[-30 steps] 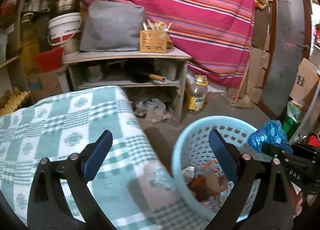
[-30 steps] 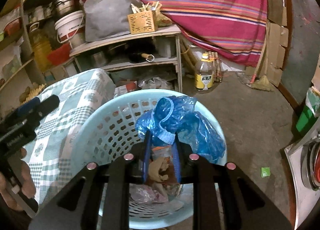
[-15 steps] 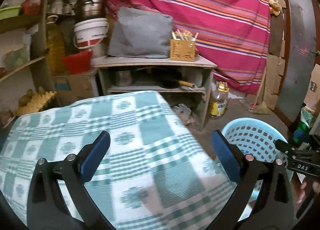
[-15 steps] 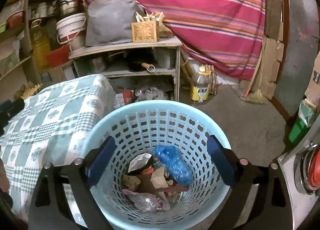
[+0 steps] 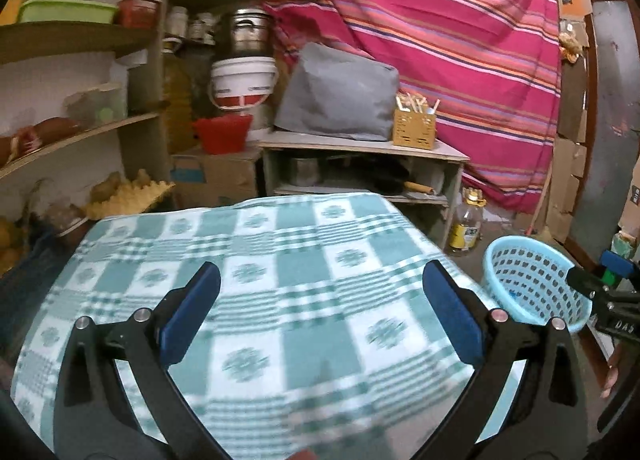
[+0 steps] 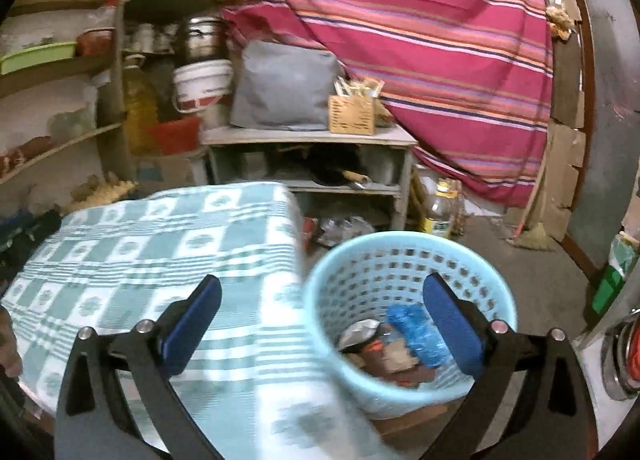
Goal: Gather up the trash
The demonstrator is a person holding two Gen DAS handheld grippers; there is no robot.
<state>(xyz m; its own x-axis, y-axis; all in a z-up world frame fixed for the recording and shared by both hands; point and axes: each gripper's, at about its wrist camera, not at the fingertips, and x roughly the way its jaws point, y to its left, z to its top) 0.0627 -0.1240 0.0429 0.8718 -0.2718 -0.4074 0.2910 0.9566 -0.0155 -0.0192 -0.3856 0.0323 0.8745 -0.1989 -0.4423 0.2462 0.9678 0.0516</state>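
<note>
Green-and-white checked cloth [image 5: 280,300] with small dark-green floral medallions, spread under the left claw [image 5: 320,312] and covering the counter. Blue pads on black arms for both claws, the right claw [image 6: 320,320] likewise. Pale blue perforated basket [image 6: 408,256] below the right claw's right finger, holding a bright blue bag [image 6: 416,332], silvery foil and red-brown scraps. Beyond both claws, magenta drape [image 6: 420,40] striped in orange, lilac and navy. Grey cover [image 5: 336,100], tan slotted box [image 5: 414,128], white bucket [image 5: 244,80] with red band, red tub [image 5: 222,134] further ahead to the left.
</note>
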